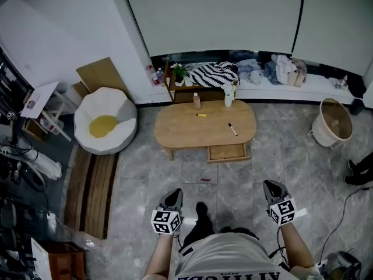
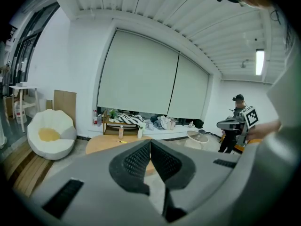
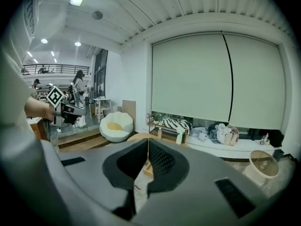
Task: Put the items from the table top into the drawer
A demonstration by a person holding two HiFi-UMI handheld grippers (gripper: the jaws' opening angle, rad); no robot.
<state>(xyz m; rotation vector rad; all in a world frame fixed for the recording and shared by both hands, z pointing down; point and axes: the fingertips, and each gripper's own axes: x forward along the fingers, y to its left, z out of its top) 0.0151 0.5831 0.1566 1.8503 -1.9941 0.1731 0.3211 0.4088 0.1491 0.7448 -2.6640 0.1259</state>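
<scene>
Tongs, both left tongs (image 2: pixel 150 145) and right tongs (image 3: pixel 148 145), sit clenched tight, empty.

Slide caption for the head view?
Left gripper and right gripper, shut and empty, face an oval table: drawer open, yellow pen, black pen and bottle on top.

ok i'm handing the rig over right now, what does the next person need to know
Left gripper: shut, empty.
Right gripper: shut, empty.
Both are held over the floor, short of the table, touching nothing.
On the table: yellow pen, black pen, brown bottle, white bottle.
Drawer: pulled open at the table's near side, looks empty.
A small red thing lies on the floor in front of it.
Done: drawer open.
Left: every item has yet to go in.
</scene>
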